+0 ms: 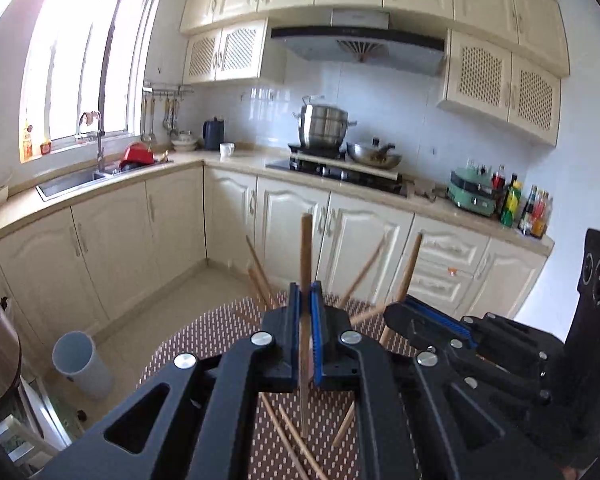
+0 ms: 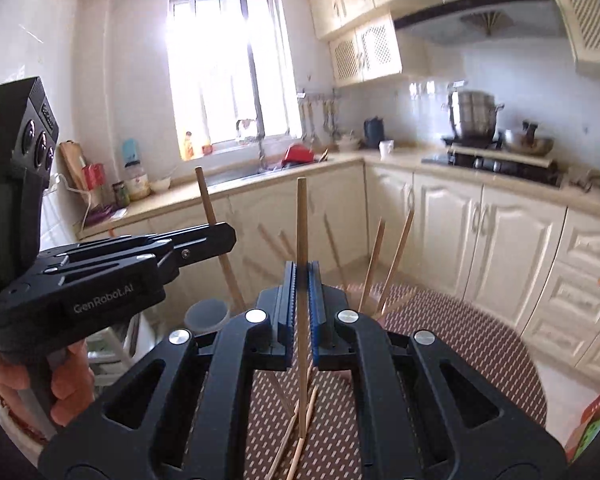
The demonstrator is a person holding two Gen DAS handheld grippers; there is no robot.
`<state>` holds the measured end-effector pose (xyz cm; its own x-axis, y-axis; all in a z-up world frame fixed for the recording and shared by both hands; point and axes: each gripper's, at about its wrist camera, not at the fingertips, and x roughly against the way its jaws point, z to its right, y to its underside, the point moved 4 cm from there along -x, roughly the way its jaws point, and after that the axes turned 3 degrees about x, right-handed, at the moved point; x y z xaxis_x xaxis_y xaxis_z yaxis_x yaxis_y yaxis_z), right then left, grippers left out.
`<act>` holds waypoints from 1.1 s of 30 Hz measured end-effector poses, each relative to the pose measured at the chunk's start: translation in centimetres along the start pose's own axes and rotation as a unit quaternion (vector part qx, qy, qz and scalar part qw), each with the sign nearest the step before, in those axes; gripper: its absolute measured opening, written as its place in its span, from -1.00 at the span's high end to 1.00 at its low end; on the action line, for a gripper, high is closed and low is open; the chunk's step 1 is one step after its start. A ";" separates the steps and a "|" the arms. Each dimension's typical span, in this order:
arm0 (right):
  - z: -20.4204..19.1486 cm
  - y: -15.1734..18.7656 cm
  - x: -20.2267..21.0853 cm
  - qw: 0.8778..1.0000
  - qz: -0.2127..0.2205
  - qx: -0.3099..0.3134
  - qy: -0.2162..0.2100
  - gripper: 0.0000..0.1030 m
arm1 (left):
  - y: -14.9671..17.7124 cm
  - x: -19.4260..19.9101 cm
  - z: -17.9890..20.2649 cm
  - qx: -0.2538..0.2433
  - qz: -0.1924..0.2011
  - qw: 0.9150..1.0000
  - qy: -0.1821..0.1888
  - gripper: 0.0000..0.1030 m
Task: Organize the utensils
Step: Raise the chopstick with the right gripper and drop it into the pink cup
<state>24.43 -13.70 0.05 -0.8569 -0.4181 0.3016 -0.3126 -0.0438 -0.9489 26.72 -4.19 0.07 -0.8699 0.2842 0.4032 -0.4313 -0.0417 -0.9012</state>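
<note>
Item, grips: I am holding one wooden chopstick (image 1: 306, 264) pinched upright in the closed left gripper (image 1: 307, 312), and a second chopstick (image 2: 301, 232) clamped the same way in the closed right gripper (image 2: 302, 296). Item, surroundings: loose chopsticks (image 1: 296, 444) are lying crossed on the patterned table (image 1: 216, 332) near me, and the grey cylindrical holder (image 1: 80, 364) is standing on the floor to the far left. To do this well, I am judging that both sticks need keeping vertical and clear of each other.
</note>
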 end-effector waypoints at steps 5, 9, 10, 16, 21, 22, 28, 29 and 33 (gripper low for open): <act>0.9 -2.2 -1.0 0.999 0.041 0.004 0.015 0.88 | -2.6 -0.3 0.4 0.007 0.035 0.999 0.003 0.89; 1.7 -3.6 -2.4 0.997 0.069 0.011 0.031 0.88 | -4.4 -0.6 0.8 0.003 0.068 0.998 -0.005 0.89; 1.8 -3.8 -2.7 0.997 0.070 0.012 0.032 0.88 | -4.8 -0.8 0.9 0.002 0.077 0.997 -0.007 0.89; 2.5 -4.4 -4.7 0.994 0.088 0.025 0.053 0.88 | -6.4 -2.7 1.2 0.002 0.095 0.995 -0.004 0.89; 3.1 -4.3 -6.1 0.994 0.091 0.029 0.061 0.88 | -6.0 -4.7 0.9 0.002 0.086 0.996 -0.004 0.89; 3.2 -4.1 -6.4 0.994 0.089 0.028 0.061 0.88 | -5.9 -5.0 0.8 0.003 0.082 0.997 -0.002 0.89; 3.9 -3.0 -7.5 0.996 0.068 0.022 0.055 0.88 | -4.2 -7.0 0.4 -0.004 0.055 0.998 -0.004 0.89; 3.9 -2.7 -7.7 0.996 0.064 0.022 0.055 0.88 | -3.9 -7.3 0.5 -0.004 0.050 0.999 -0.005 0.89; 4.1 -2.1 -7.9 0.997 0.053 0.022 0.053 0.87 | -3.0 -8.0 0.5 -0.011 0.045 0.999 -0.003 0.88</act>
<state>33.48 -14.00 -0.73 -0.9234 -0.3236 0.2063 -0.2029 -0.0448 -0.9782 34.84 -6.83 -0.33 -0.9061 0.2748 0.3216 -0.3465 -0.0462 -0.9369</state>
